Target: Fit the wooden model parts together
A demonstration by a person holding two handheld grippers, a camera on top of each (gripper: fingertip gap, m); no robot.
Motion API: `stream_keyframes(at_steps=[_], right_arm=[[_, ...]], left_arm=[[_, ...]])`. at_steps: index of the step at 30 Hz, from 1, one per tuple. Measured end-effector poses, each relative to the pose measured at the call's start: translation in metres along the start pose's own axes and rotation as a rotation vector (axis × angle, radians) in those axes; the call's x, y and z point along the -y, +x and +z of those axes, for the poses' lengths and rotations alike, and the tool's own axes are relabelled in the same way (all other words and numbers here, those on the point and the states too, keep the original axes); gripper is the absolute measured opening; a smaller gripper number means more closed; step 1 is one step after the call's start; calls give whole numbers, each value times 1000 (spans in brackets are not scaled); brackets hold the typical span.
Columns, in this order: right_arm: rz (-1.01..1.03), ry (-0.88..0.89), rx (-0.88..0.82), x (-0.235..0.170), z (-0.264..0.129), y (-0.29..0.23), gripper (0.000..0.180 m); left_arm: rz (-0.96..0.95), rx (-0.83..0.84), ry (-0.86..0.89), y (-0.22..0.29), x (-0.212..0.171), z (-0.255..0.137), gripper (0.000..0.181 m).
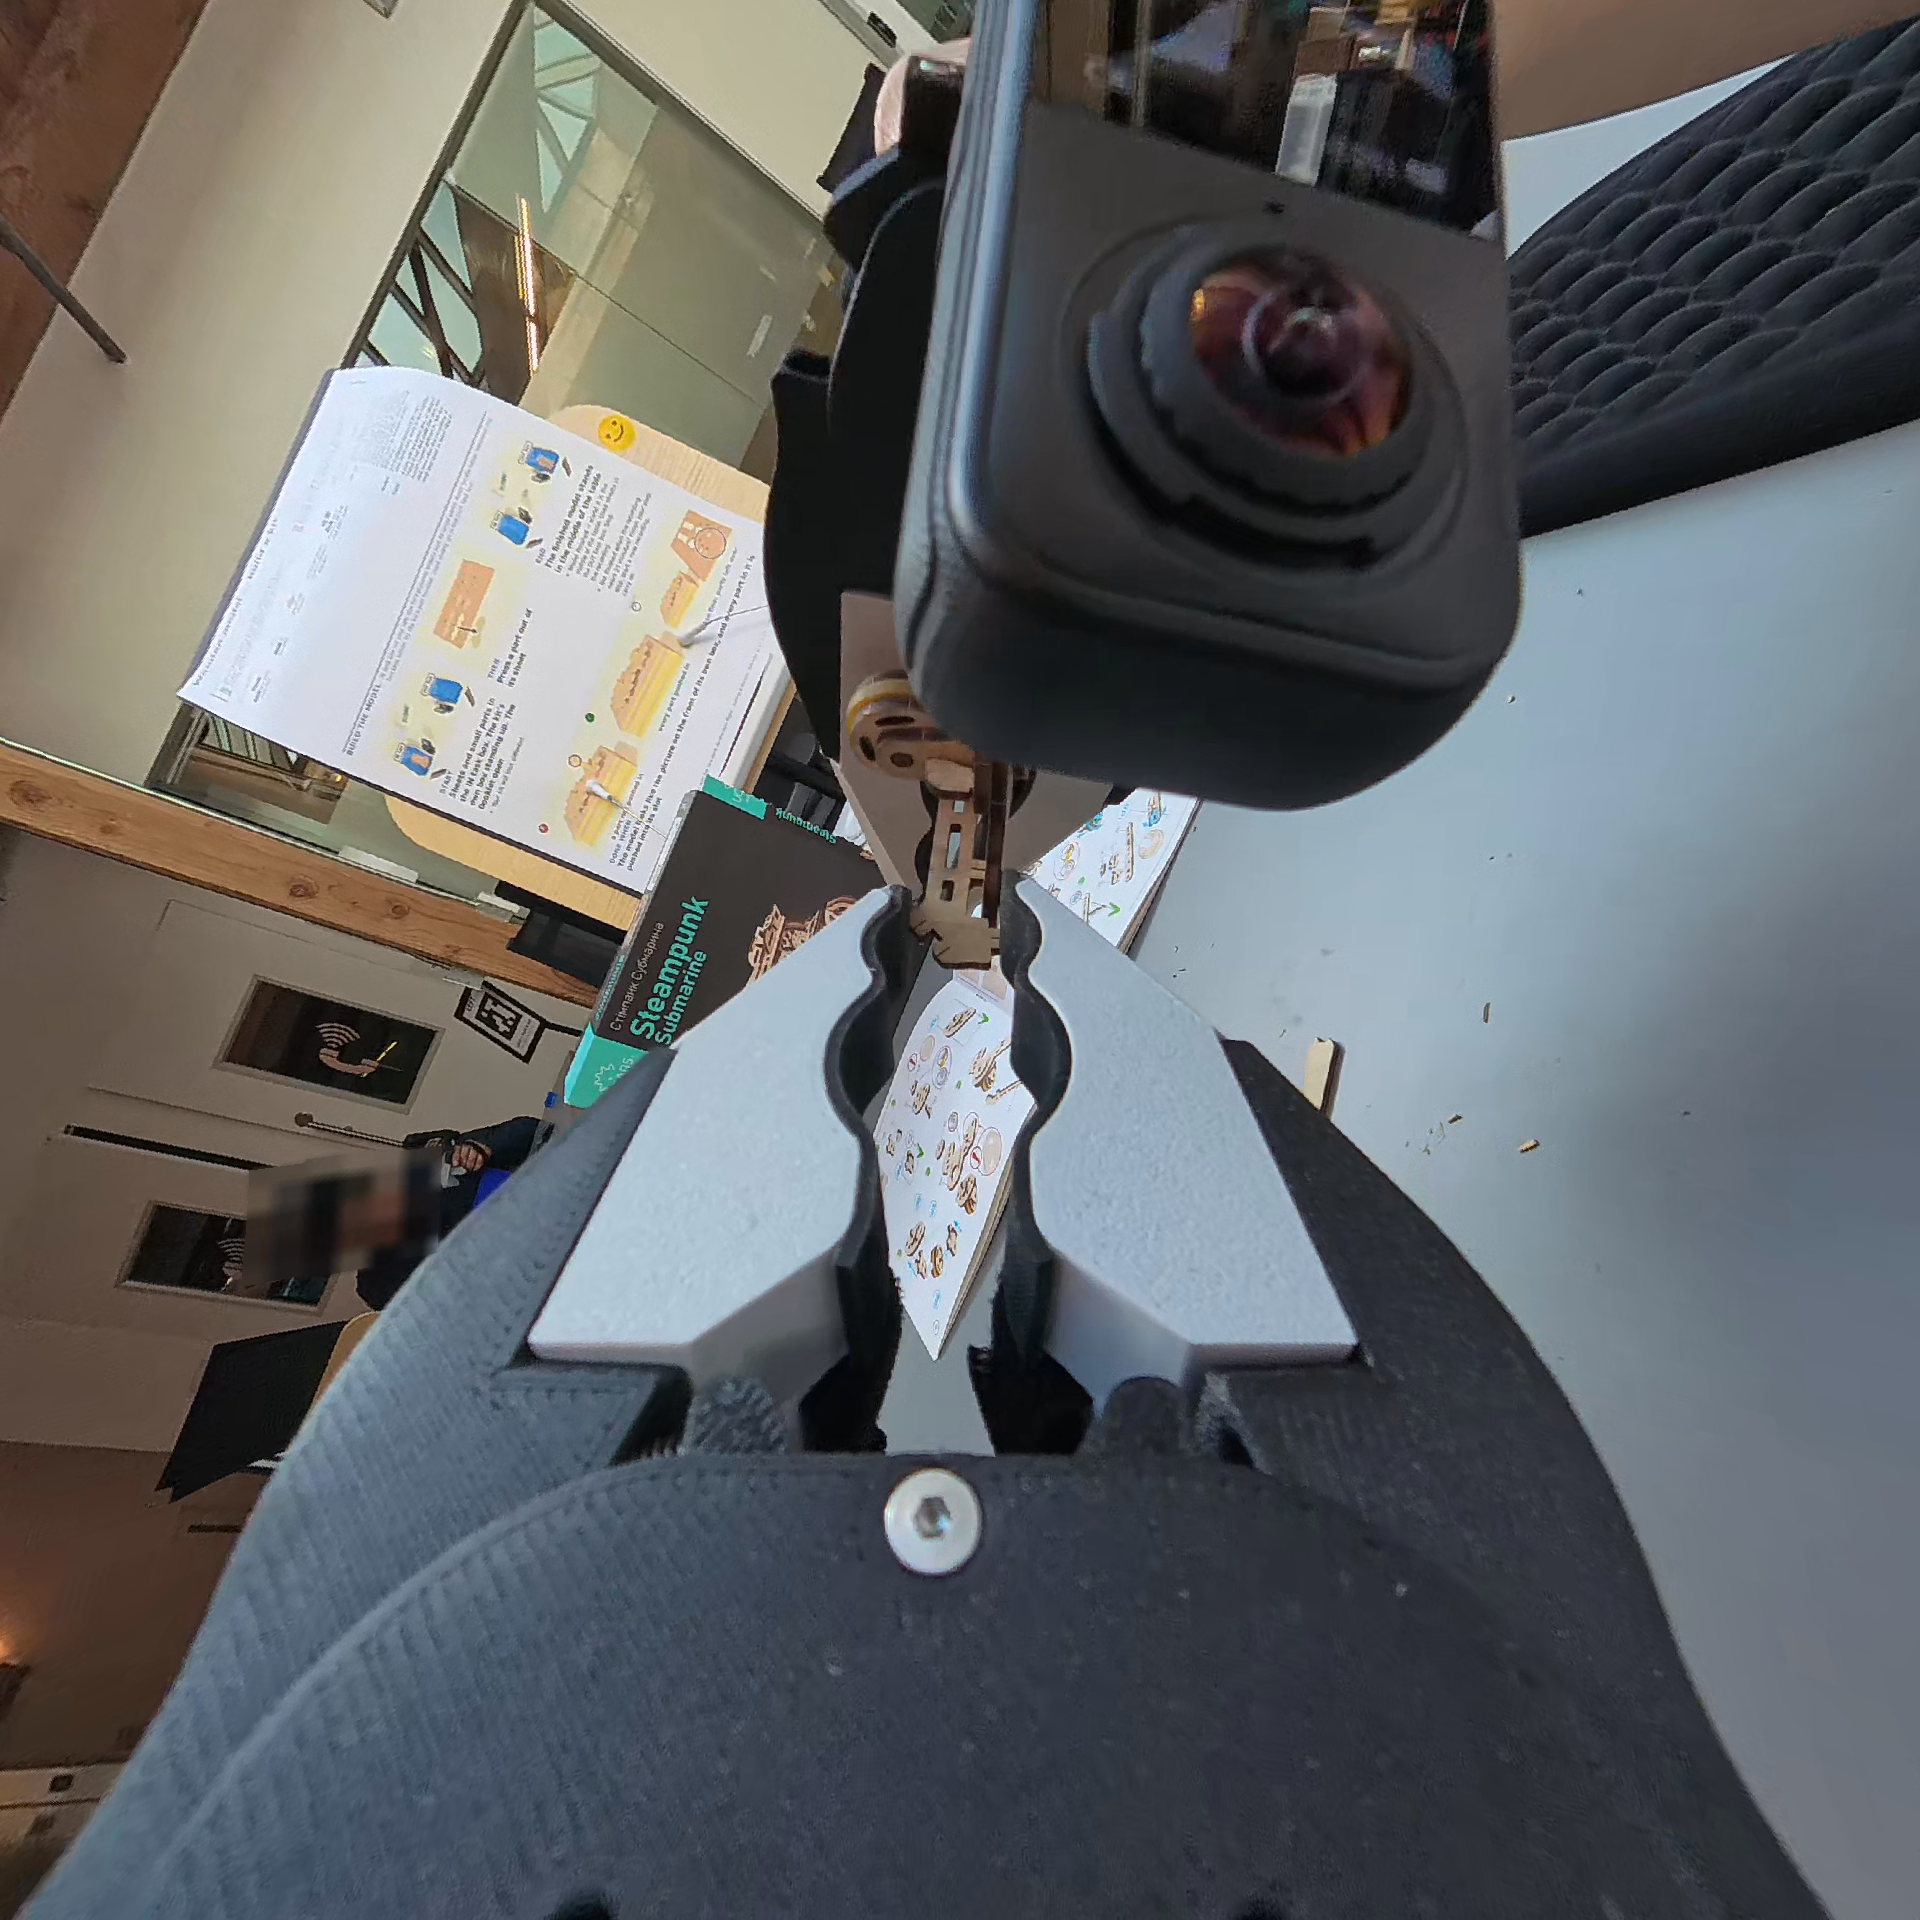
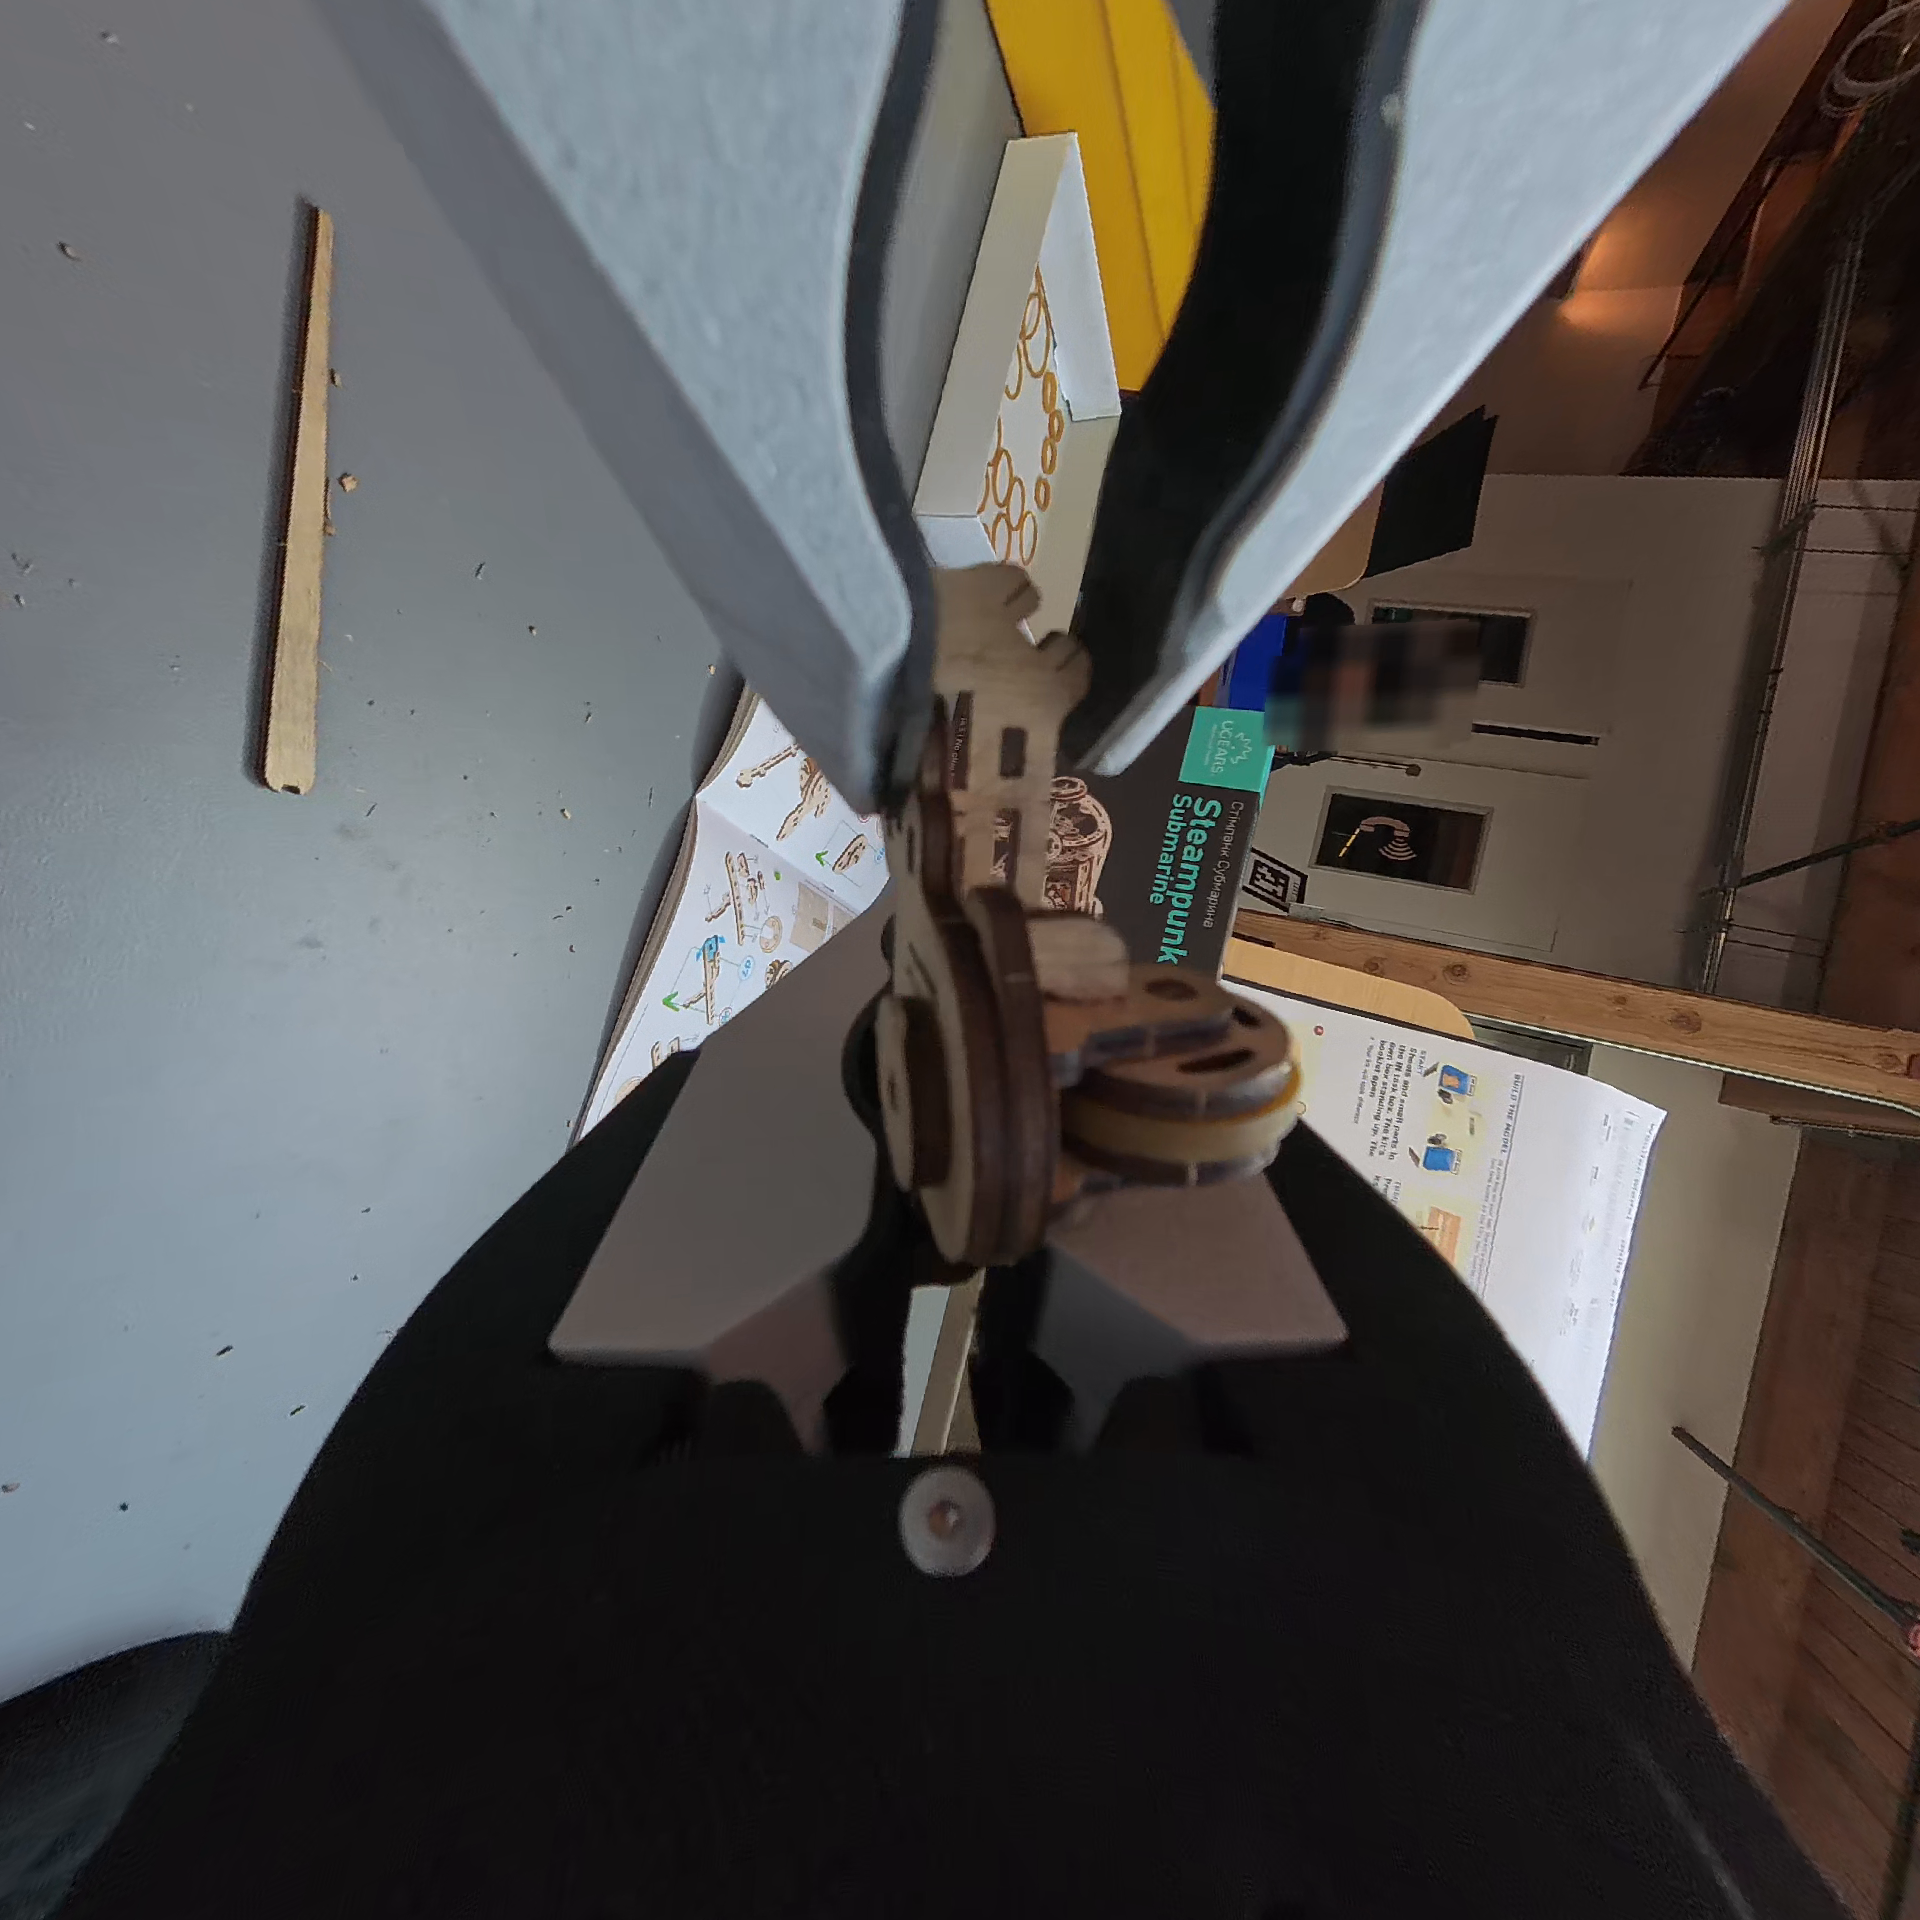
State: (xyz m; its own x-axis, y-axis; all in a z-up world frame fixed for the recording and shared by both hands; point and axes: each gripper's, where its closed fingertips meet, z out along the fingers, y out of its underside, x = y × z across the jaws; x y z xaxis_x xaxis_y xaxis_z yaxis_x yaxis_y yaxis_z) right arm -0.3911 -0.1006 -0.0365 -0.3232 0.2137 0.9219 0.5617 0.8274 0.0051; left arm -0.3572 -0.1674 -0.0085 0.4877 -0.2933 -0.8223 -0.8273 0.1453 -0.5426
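A small wooden model assembly of stacked dark-edged discs and a flat notched arm is held in the air between both grippers. My right gripper is shut on the disc end; a round slotted wheel sticks out to the right. My left gripper is shut on the notched tip of the arm. In the right wrist view it comes in from above. In the left wrist view the right gripper faces me, its black camera close above. The contact under the right fingers is hidden.
On the grey table lie an open picture booklet, a thin wooden stick and wood crumbs. A dark kit box, a propped instruction sheet and a white box stand behind. A black quilted seat is nearby.
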Motion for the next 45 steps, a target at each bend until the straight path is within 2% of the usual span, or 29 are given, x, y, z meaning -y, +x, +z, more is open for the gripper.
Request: stream_keyframes(at_steps=[7, 9, 15, 19, 38, 42, 45], right_arm=[[20, -6, 8, 1, 0, -1, 2], [61, 7, 50, 2, 2, -5, 5], [37, 85, -34, 9, -10, 12, 23], [29, 44, -37, 0, -11, 15, 15], [122, -25, -19, -6, -4, 12, 12], [126, 39, -72, -3, -10, 26, 26], [246, 223, -54, 4, -19, 38, 29]], left_arm=[[-19, -1, 1, -1, -1, -1, 15], [-31, -8, 9, 0, -1, -1, 15], [-62, 31, 84, -7, 7, -5, 15], [-49, 46, 83, -9, 8, -8, 15], [-34, 74, 27, -8, 2, -2, 15], [-168, 79, 64, -22, -2, -8, 15], [-395, 72, 173, -35, -3, -18, 14]])
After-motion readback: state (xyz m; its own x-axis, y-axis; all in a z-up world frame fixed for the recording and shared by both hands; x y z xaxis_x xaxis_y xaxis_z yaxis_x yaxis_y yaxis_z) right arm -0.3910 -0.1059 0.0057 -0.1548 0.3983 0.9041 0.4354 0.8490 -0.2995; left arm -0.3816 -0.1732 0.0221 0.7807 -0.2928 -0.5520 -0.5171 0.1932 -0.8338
